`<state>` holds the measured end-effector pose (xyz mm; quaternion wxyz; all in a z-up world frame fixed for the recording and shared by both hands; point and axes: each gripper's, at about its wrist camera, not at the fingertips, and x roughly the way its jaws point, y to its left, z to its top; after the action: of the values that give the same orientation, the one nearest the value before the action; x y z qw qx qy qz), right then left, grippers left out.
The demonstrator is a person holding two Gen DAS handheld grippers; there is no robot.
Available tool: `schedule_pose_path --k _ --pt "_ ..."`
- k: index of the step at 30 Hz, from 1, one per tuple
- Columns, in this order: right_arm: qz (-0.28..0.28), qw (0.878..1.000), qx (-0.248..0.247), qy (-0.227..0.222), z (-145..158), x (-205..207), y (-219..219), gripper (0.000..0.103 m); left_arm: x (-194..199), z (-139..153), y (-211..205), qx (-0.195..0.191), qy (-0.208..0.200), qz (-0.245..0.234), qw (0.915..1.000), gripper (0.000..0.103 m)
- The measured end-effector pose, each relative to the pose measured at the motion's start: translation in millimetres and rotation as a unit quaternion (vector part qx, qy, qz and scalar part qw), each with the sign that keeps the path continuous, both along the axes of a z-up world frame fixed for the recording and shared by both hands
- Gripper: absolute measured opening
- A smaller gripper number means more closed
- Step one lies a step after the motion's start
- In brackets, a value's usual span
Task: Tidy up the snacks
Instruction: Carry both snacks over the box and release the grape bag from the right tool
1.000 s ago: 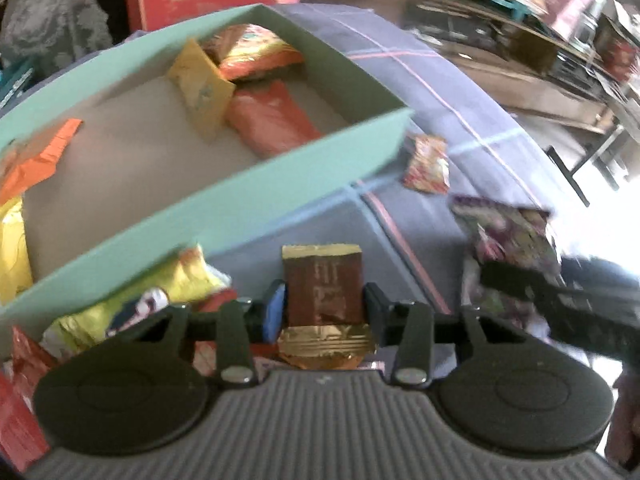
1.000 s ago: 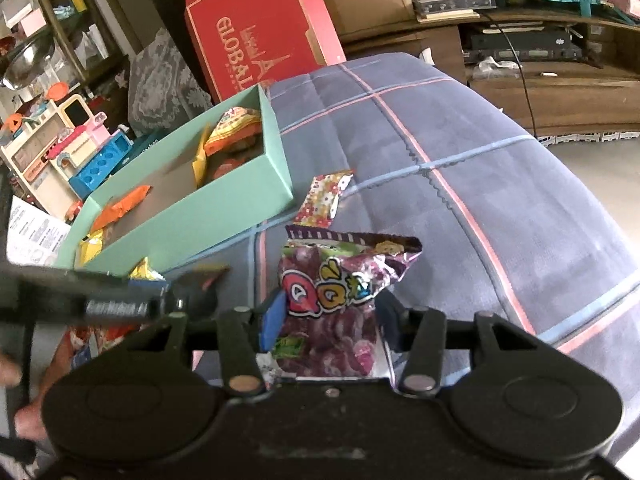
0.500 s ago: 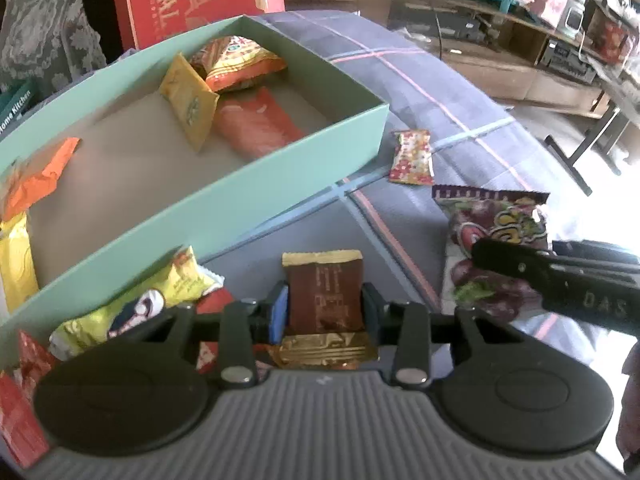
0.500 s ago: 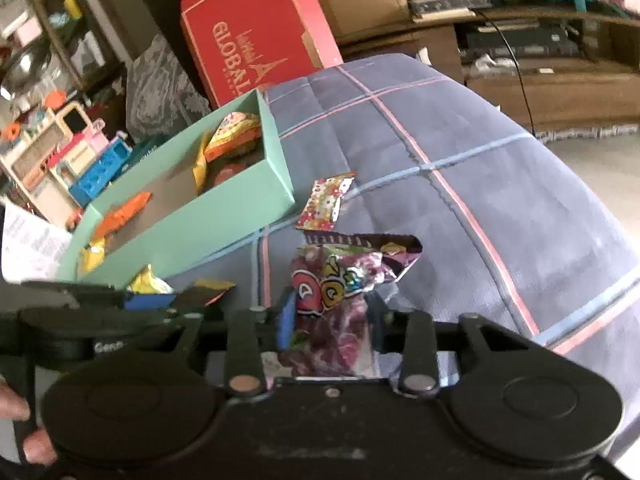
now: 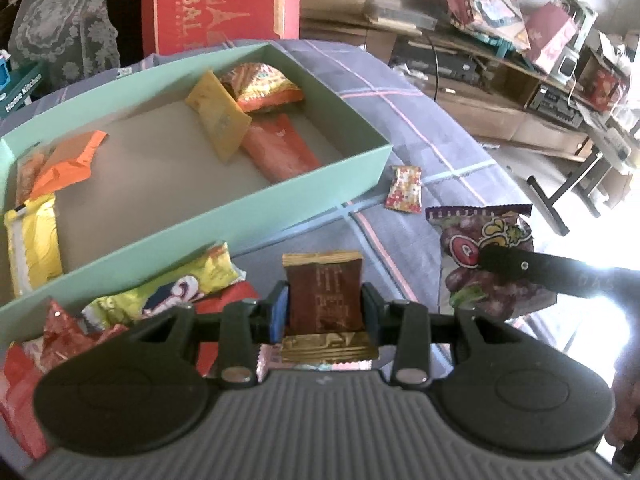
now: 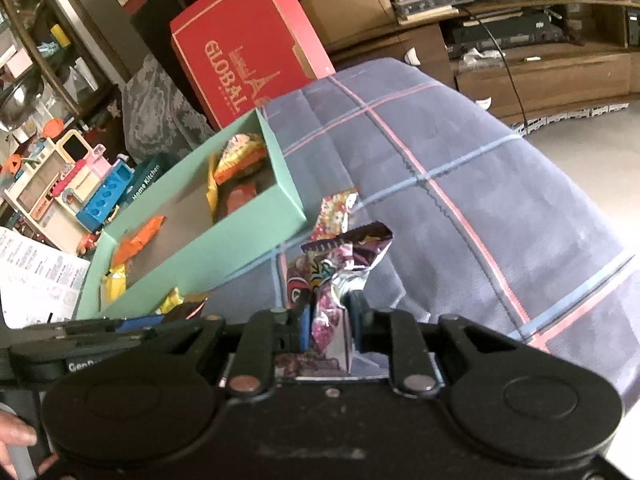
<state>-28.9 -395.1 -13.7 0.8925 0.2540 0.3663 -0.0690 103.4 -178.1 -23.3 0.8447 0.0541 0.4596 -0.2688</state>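
My left gripper [image 5: 325, 307] is shut on a brown snack packet [image 5: 325, 292] with gold ends, held just above the cloth in front of the mint-green box [image 5: 352, 184]. My right gripper [image 6: 330, 322] has its jaws closing on a purple grape candy bag [image 6: 340, 264], which is crumpled between the pads. In the left wrist view that bag [image 5: 480, 240] hangs to the right with a black finger [image 5: 520, 268] across it. The box [image 6: 256, 232] holds yellow, orange and red packets. A small floral candy wrapper [image 5: 404, 194] lies beside the box's right corner.
A pile of loose snacks [image 5: 168, 292] lies in front of the box at lower left. A red cardboard box [image 5: 224, 4] stands behind the table. The plaid cloth [image 6: 460, 184] falls away at the right. Toys [image 6: 72, 184] and a paper sheet [image 6: 36, 276] crowd the left.
The right jaws have closed in on the purple bag, crumpling it and lifting it slightly. The left gripper has risen with the brown packet, and the box now looks farther off.
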Motion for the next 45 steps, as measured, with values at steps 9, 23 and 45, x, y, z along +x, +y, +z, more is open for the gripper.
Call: schedule_pose_path --k 9,23,45 --pt "0.032 0.999 -0.021 -0.035 50 35 15 0.019 16 38 38 -0.036 -0.041 0.041 0.9977 0.037" --pt "0.16 0.985 -0.059 -0.04 78 203 99 0.019 127 58 101 -0.017 -0.076 0.124 0.9893 0.037" --pt "0.195 0.977 -0.088 0.009 22 328 132 0.043 244 -15 79 0.065 -0.063 0.169 0.9815 0.079"
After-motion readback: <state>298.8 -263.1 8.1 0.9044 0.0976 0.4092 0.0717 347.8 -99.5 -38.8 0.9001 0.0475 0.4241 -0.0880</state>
